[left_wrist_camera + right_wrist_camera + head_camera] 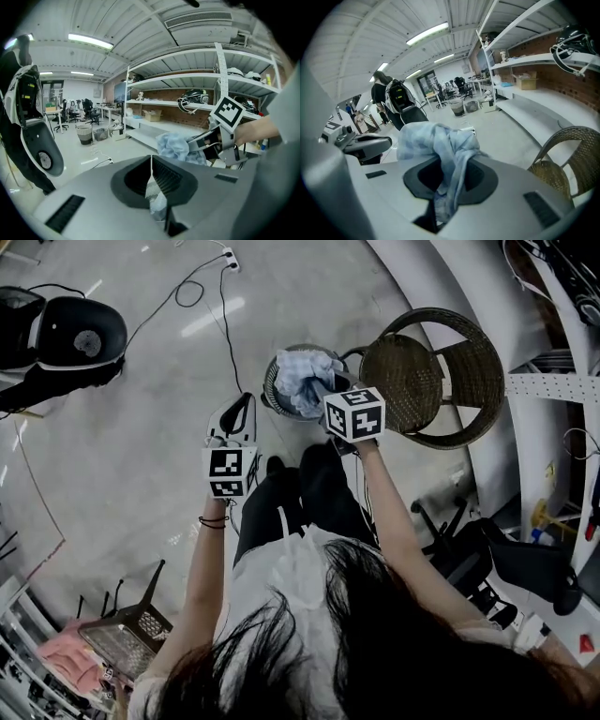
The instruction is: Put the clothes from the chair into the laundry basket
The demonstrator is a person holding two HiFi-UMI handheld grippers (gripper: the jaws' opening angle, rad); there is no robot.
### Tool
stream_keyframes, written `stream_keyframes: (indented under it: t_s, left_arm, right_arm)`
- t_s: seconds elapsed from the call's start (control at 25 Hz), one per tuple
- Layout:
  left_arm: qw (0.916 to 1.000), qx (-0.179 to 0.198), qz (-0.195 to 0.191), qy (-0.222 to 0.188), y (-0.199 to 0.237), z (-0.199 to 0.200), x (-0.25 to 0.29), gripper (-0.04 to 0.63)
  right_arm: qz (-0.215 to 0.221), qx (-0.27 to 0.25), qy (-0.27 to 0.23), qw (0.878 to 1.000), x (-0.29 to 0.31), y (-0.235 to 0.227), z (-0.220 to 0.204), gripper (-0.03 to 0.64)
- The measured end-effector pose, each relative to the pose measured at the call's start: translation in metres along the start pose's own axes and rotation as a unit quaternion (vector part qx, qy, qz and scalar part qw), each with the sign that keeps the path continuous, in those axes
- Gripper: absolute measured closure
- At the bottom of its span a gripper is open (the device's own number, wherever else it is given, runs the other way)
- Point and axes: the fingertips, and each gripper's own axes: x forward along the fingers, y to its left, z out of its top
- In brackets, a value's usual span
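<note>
Standing bare at upper right, the wicker chair (405,381) seemed already cleared. At top centre, the laundry basket (270,390) sat under a light-blue garment (440,145), which the right gripper (445,173) clenched, probably to drop it in. The left gripper (151,178), jaws pressed together, hovered left of the basket, likely idle.

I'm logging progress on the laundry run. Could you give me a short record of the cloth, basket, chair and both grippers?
cloth: crumpled light blue cloth, held over the basket's opening
right gripper: jaws closed on the cloth
left gripper: jaws together, left of the basket in the head view, apart from the cloth
basket: round dark woven laundry basket, on the floor beside the chair
chair: round brown wicker chair, seat bare
contents under the cloth: hidden
</note>
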Motion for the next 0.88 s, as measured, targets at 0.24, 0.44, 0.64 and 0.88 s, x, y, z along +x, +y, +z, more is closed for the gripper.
stream_keyframes:
  t_s: [0.24,0.44,0.64,0.88]
  left_arm:
    - [0.9999,0.01,-0.009,0.01,-0.002,-0.012,0.028,0.575]
    - [0.9996,0.013,-0.013,0.024,-0.001,-0.026,0.051,0.575]
    - [0.9992,0.008,-0.013,0.038,0.004,-0.043,0.067,0.575]
    - [0.9983,0.006,-0.016,0.055,0.008,-0.064,0.083,0.575]
  right_arm:
    - [0.007,-0.032,0.037,0.999,0.043,-0.011,-0.024,0.54]
    - [0.019,-0.064,0.071,0.995,0.08,-0.018,-0.049,0.54]
    - [0.016,-0.085,0.111,0.99,0.115,-0.031,-0.088,0.54]
    - [-0.002,-0.093,0.157,0.983,0.148,-0.059,-0.139,0.54]
